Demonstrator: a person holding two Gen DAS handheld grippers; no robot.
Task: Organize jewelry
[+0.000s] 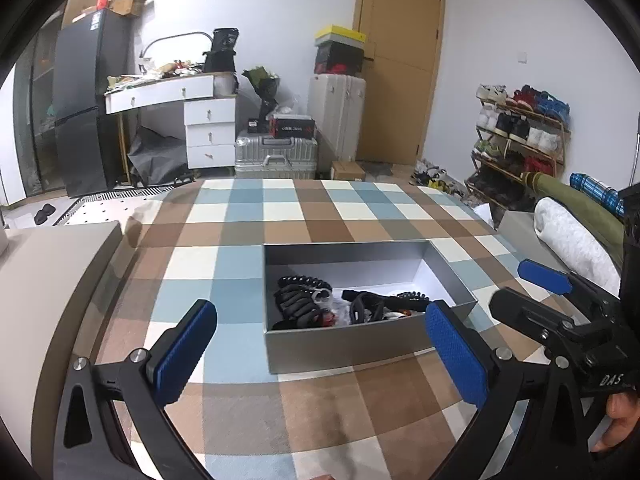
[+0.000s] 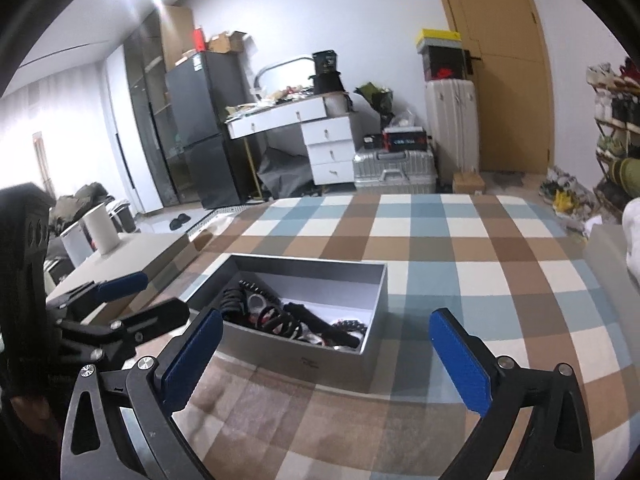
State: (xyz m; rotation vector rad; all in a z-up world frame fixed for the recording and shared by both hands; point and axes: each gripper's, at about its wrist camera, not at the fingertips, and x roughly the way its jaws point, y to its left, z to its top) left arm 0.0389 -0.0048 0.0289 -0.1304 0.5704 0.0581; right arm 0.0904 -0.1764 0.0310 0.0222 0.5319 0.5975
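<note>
- So, the grey box (image 1: 360, 344) sits open on the checked cloth (image 1: 248, 216), about mid-width and nearer the front edge than the far edge.
- The jewelry (image 1: 304, 304) is a dark tangle of bands and coils heaped at the box's near end; the far end shows bare white floor.
- The left gripper (image 1: 324, 352) has its jaws spread wide with nothing between the blue pads (image 1: 184, 356). It hangs over the cloth just short of the box's near wall, apart from it.
- In the left view the box lies ahead between the pads, and the right pad overlaps its near right corner.
- The right gripper (image 2: 328, 364) is likewise spread wide and empty, over the cloth on the near side of the box.
- In the right view the box lies ahead and left of centre, its near left corner behind the left pad (image 2: 192, 360).
- Each gripper shows at the edge of the other's view, side by side and not touching.
- Neither gripper touches the jewelry.
</note>
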